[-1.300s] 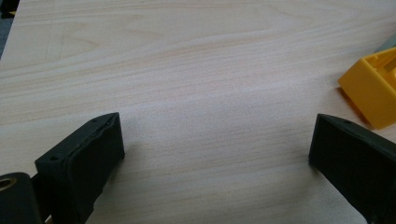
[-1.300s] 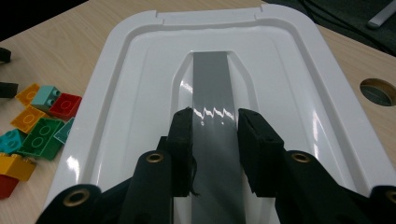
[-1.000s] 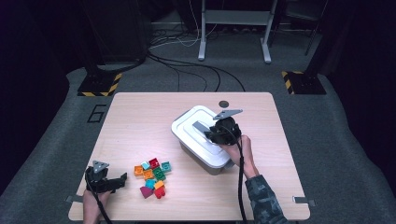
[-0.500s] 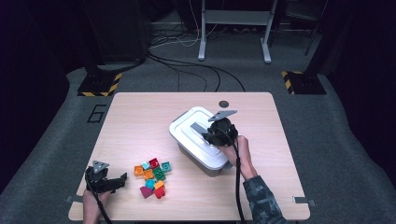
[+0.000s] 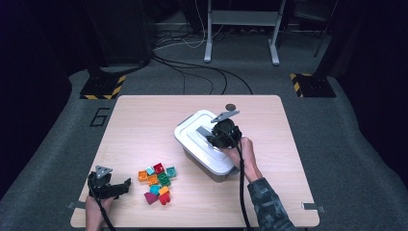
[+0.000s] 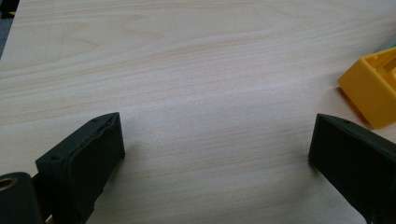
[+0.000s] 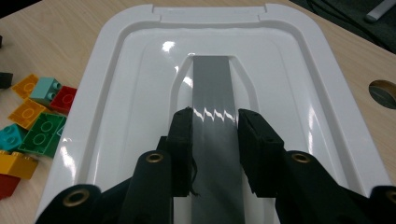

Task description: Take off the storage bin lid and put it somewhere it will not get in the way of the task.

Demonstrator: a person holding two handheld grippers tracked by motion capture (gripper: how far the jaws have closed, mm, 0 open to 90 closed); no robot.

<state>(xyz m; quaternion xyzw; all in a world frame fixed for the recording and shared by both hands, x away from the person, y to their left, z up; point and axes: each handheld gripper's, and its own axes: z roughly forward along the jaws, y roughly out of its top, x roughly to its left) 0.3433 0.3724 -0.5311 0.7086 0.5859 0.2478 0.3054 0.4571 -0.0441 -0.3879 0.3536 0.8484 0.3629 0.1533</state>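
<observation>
A white box (image 5: 188, 140) with a white lid (image 7: 140, 70) stands right of the table's middle. A grey handle strip (image 7: 212, 84) runs down the middle of the lid. My right gripper (image 7: 215, 116) is shut on this handle, one pad pressing each side; from above the right gripper (image 5: 211, 139) sits on top of the lid. Several coloured bricks (image 5: 156, 180) lie in a loose pile left of the box. My left gripper (image 5: 126, 185) rests near the front left corner, jaws open wide over bare wood (image 6: 215, 135), with a yellow brick (image 6: 371, 88) just beyond its right jaw.
A small dark round hole (image 5: 231, 107) marks the wooden table (image 5: 144, 120) behind the box. More bricks (image 7: 32, 121) show left of the lid. Cables and a metal stand (image 5: 240, 29) lie on the floor beyond the table's far edge.
</observation>
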